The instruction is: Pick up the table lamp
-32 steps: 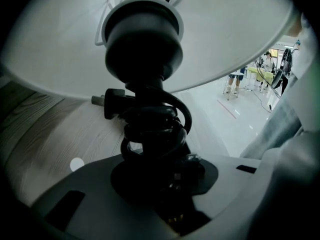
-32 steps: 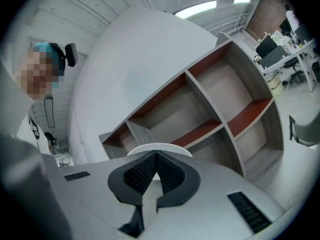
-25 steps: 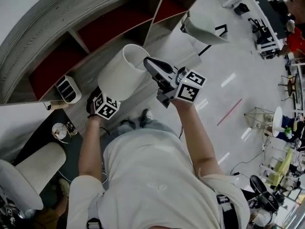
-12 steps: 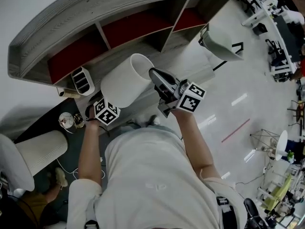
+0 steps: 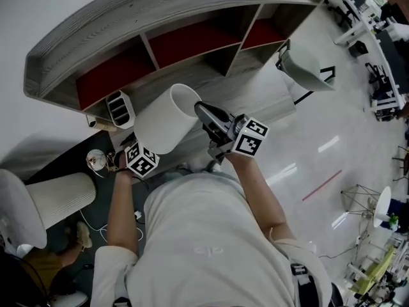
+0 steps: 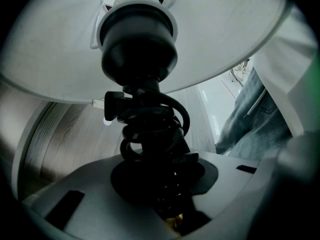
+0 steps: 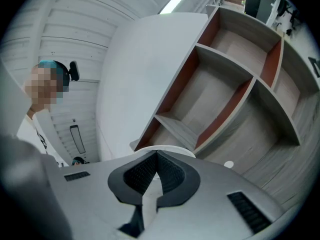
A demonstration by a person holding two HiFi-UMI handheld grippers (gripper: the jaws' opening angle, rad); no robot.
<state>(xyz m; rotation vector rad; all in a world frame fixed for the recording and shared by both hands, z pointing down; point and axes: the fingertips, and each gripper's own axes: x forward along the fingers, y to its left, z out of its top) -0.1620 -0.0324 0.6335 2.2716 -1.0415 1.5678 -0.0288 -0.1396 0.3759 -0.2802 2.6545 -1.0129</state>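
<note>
The table lamp hangs in the air, tilted, its white shade pointing up and right towards the shelf. My left gripper is under the shade, shut on the lamp's black stem, which has a black cord coiled round it. Above the stem are the black socket and the underside of the shade. My right gripper is shut, its tips at the right side of the shade's open rim. In the right gripper view only a thin arc of that rim shows past the closed jaws.
A curved wooden shelf unit with red back panels stands just beyond the lamp, a white slotted rack in its lower bay. A white chair is at the right, a white padded seat at the lower left. A person stands off to one side.
The lamp and both grippers have moved together across the front of the shelf, and more of the shelf top shows. Both grippers keep the same state and place on the lamp.
</note>
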